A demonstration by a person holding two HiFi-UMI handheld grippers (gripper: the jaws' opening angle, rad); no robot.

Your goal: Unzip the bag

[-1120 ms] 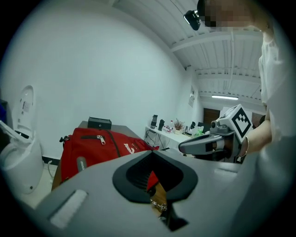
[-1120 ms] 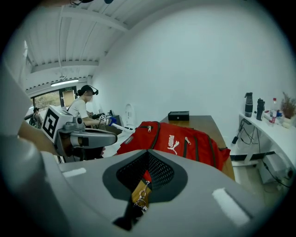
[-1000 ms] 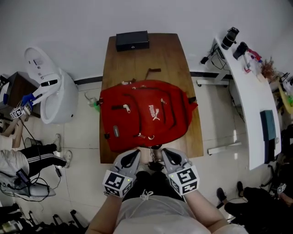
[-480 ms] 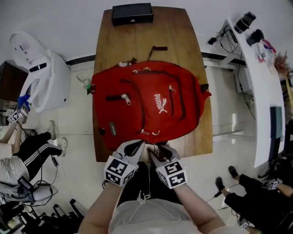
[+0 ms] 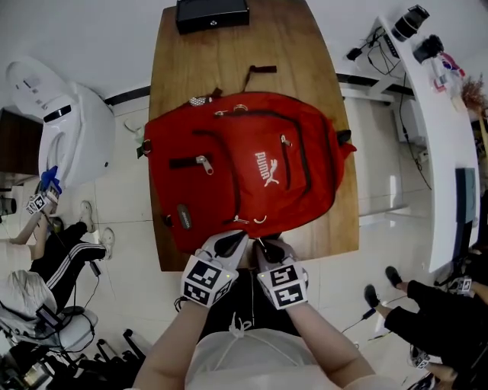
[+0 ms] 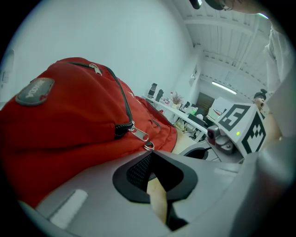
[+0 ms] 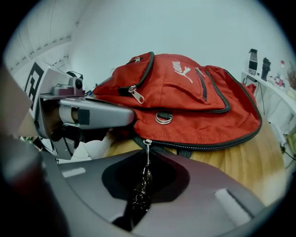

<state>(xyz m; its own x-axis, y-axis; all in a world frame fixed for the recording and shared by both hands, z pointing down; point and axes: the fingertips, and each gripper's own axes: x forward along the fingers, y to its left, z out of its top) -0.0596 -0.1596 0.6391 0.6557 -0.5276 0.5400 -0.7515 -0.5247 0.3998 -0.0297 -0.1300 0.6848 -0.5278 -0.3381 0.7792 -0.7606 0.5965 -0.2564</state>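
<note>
Pull caught, bag [image 5: 244, 167] not yet opened.
It lies zipped on the table [image 5: 229, 53]; the right gripper [image 7: 145, 157] has just been closing its jaws onto the zipper pull [image 7: 144, 178], and the left gripper [image 6: 150, 159] has its jaws together at the bag's edge.

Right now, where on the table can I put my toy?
Best: the bare wooden table between the black rectangular box and the red backpack, beside its loose strap. A narrow strip runs along the backpack's right. The near edge is crowded: left tongs and right tongs, just closed on the zipper pull.
</note>
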